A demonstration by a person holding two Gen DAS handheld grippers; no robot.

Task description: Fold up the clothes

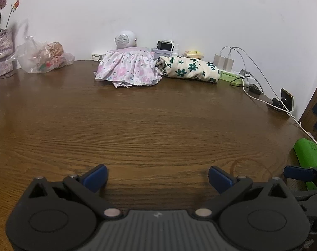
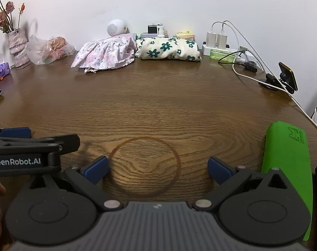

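Two garments lie at the far side of the brown wooden table [image 1: 137, 125]. A pink floral ruffled dress [image 1: 127, 68] [image 2: 105, 54] is folded in a loose pile. Right beside it rests a cream cloth with dark green flowers [image 1: 189, 69] [image 2: 168, 48], folded into a compact bundle. My left gripper [image 1: 157, 177] is open near the table's front edge, with nothing between its blue pads. My right gripper [image 2: 157, 170] is open too, above a dark ring mark [image 2: 144, 167] in the wood. The left gripper's side [image 2: 32, 146] shows at the left of the right wrist view.
A green pad [image 2: 288, 167] lies at the right front. Chargers, a power strip [image 2: 219, 52] and cables [image 2: 252, 71] crowd the back right, with a phone mount [image 2: 284, 79]. A plastic bag [image 1: 43, 57], a flower vase [image 2: 18, 41] and a white speaker [image 1: 125, 39] stand at the back left.
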